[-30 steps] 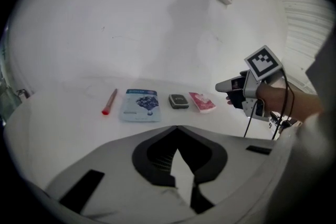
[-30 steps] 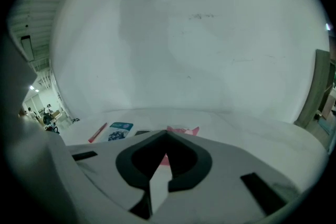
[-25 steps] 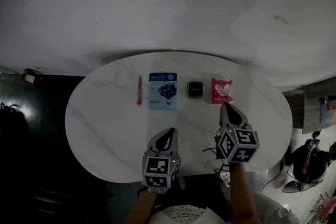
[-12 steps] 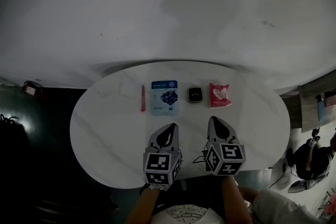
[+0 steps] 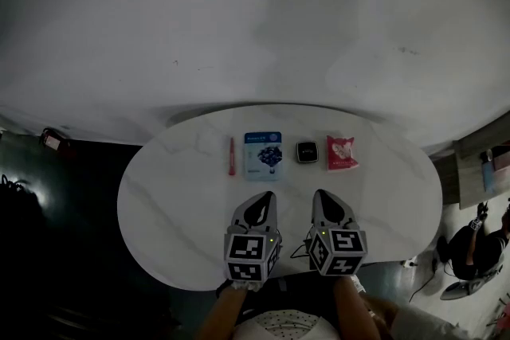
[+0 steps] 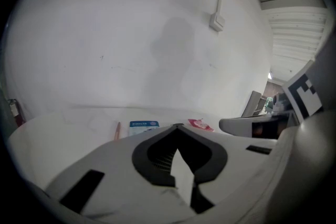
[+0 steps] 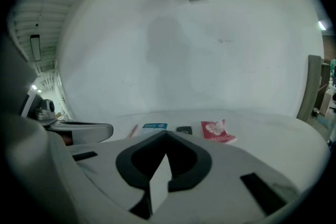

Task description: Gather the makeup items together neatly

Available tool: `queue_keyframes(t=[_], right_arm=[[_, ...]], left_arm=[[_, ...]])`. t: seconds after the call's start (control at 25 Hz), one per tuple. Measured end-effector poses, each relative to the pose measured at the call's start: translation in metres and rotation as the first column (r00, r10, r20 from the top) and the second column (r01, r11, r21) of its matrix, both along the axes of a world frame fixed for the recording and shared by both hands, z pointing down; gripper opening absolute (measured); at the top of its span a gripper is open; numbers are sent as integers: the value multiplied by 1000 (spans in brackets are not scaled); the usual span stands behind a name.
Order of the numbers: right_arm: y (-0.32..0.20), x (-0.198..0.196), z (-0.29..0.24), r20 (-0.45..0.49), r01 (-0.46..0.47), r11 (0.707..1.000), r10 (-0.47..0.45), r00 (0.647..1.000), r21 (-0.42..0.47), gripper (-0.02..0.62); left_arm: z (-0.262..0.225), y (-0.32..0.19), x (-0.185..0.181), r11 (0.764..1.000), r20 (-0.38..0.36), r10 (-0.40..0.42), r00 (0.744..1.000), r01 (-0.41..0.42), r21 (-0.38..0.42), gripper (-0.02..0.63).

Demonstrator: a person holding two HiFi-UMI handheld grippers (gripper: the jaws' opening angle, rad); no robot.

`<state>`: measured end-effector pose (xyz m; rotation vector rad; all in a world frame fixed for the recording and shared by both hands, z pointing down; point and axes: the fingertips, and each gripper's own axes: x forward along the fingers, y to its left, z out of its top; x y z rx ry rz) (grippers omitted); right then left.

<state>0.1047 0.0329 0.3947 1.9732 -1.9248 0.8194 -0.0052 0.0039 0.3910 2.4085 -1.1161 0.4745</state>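
While left gripper and right gripper are hovering at 6 o'clock, jaws together and empty, stick, sachet, compact and packet are lying spaced at 12; opening before reaching seems advisable.

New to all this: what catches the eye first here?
On the white oval marble table, a row: slim red stick, blue-and-white flat sachet, small dark square case, red-pink packet. Nearer the person, the left claw and right claw are side by side, both shut and empty.
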Motion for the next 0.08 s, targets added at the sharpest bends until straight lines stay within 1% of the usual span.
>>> queue_keyframes(t=[0.08], right_arm=[[2, -7, 0, 7, -2, 1000, 2, 1000, 16, 8]], left_arm=[[0, 3, -7, 1000, 10, 2, 1000, -2, 3, 20]])
